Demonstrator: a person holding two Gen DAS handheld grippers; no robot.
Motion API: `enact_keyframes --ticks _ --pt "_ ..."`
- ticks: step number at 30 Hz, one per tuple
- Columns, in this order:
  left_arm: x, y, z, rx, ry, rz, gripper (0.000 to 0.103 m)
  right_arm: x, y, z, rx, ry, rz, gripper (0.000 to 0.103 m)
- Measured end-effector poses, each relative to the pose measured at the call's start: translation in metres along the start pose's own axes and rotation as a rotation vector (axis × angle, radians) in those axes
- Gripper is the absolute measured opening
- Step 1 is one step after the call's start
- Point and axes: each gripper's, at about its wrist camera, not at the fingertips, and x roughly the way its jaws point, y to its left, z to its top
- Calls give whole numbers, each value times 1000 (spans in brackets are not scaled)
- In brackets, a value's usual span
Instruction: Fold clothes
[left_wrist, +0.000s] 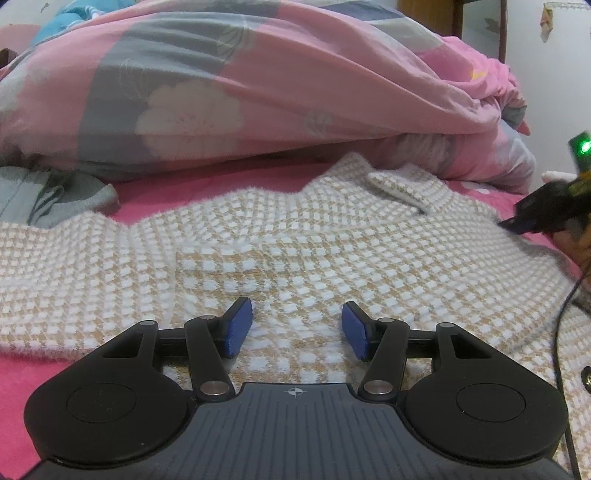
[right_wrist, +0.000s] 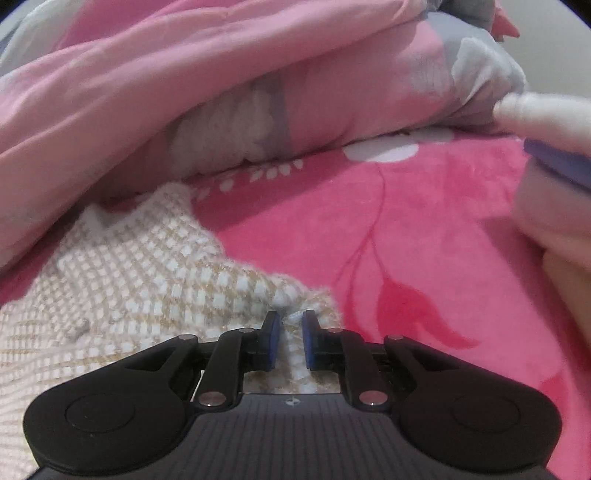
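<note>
A bed carries everything here, covered by a hot-pink floral bed sheet (right_wrist: 424, 236) with paler pink stems and white blossoms. Flat on that sheet lies the cream-and-tan checked knit sweater (left_wrist: 295, 240). Behind the sweater, a pink-and-grey flowered duvet (left_wrist: 221, 92) is heaped up, its lower edge overhanging the sweater's far side. To the left of the sweater, touching its edge, sits a crumpled grey-green garment (left_wrist: 51, 195).
</note>
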Motion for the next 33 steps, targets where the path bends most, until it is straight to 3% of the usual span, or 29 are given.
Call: enact_keyframes --ticks 8,12,16,18,20,22,25,28,31,33 --pt "0 -1 0 2 0 -5 58 -80 -3 -21 -93 -9 40 16" --pt "0 0 0 1 0 -6 58 -41 0 -71 -220 110 -3 16" --pt "0 0 0 -2 -2 -8 58 -70 -9 -68 -164 42 3 18" --pt "0 0 0 -1 -1 -7 59 -95 -12 -75 -206 -6 38 17" --pt "0 0 0 -1 -1 -8 59 -95 -16 -95 -241 11 18 18" --pt "0 0 0 -1 -1 -9 59 -77 -27 -119 -223 39 20 19" --pt "0 0 0 -4 -1 -11 59 -84 -42 -119 -118 9 58 19" --pt "0 0 0 -4 -2 -12 59 -115 -36 -134 -186 -7 -26 20" --pt "0 0 0 -3 -2 -13 60 -139 -47 -163 -162 -7 -40 20" --pt "0 0 0 -2 -1 -13 60 -142 -62 -171 -79 -3 -8 20"
